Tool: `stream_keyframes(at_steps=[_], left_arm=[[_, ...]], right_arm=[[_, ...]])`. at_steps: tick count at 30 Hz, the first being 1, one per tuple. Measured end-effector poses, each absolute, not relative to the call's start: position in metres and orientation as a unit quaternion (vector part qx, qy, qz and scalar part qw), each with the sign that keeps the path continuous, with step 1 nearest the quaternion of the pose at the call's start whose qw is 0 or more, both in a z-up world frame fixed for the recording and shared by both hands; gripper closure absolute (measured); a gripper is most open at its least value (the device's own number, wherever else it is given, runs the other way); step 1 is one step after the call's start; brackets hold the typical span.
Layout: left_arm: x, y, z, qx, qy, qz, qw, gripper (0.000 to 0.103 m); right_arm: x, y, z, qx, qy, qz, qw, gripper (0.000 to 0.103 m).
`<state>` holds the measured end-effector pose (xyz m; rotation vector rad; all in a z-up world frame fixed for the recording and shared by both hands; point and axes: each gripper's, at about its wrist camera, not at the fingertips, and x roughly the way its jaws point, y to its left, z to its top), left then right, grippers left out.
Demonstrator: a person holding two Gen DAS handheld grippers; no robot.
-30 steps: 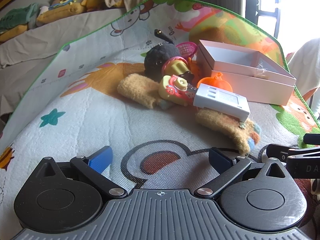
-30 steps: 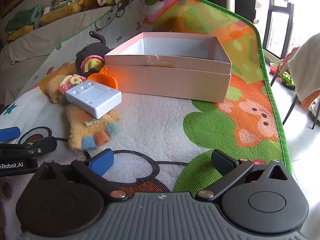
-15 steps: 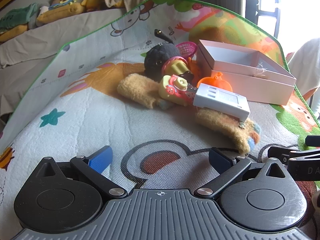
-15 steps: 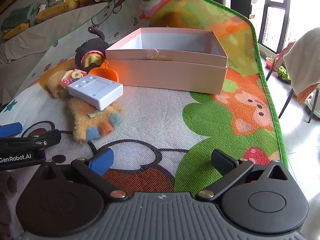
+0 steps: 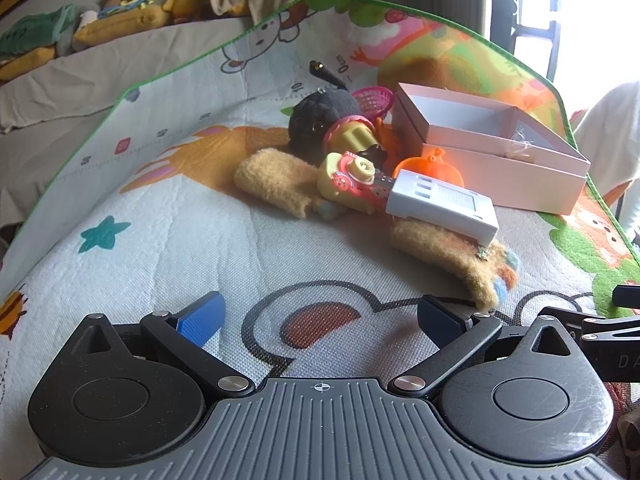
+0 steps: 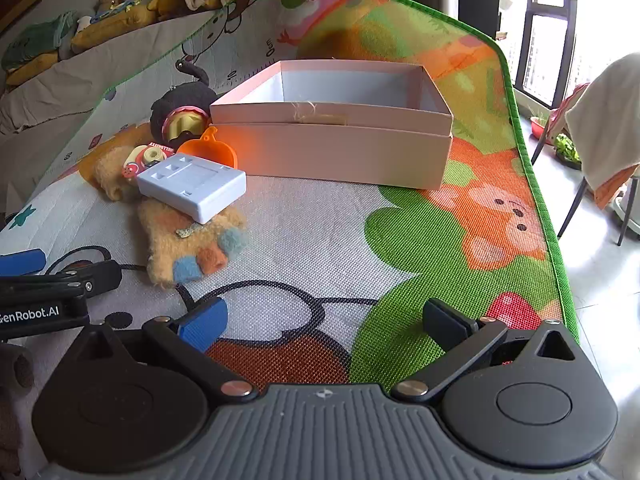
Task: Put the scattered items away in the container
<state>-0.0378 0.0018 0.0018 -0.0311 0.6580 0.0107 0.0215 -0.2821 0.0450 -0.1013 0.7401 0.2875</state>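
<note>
An open pink box [image 6: 332,148] stands on the play mat, also in the left wrist view [image 5: 492,152]. Left of it lies a pile: a white plastic case [image 6: 192,184] [image 5: 444,208] resting on a fuzzy tan sock [image 6: 192,244] [image 5: 452,260], a second tan sock [image 5: 276,180], a yellow toy camera [image 5: 348,176], an orange scoop [image 6: 210,150], a black plush [image 5: 320,120] and a pink basket [image 5: 374,100]. My left gripper [image 5: 320,316] is open and empty, short of the pile. My right gripper [image 6: 324,320] is open and empty, in front of the box.
The mat [image 6: 460,216] ends at a green edge on the right, with floor and a chair [image 6: 600,152] beyond. Plush toys [image 5: 120,20] line a ledge at the back left. The left gripper's side shows in the right wrist view [image 6: 44,292].
The right gripper has drawn back and tilted a little, so the box sits higher and farther in its view. The left gripper has barely moved. Both stay open.
</note>
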Motion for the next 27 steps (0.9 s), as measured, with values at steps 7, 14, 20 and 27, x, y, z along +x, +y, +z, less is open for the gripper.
stream_keyframes(at_steps=[7,14,20,27], left_arm=[[-0.0375,0.0007,0.0015,-0.016,0.323,0.006,0.946,0.000],[-0.0366,-0.0021,0.0017,-0.009,0.328,0.008,0.945,0.000],[-0.0299,-0.0040,0.0083,-0.003,0.362,0.002,0.932,0.000],[-0.0313,0.0001,0.0058,0.013,0.366,-0.024,0.930,0.000]], right_arm=[[0.0217,-0.2823,0.0451,-0.049,0.360,0.140,0.921,0.000],[0.0233,-0.2820,0.0480,-0.057,0.376,0.144,0.914,0.000],[0.0243,-0.2857,0.0492,-0.070,0.385,0.170,0.905,0.000],[0.0225,-0.2880,0.0484,-0.071,0.374,0.181,0.907,0.000]])
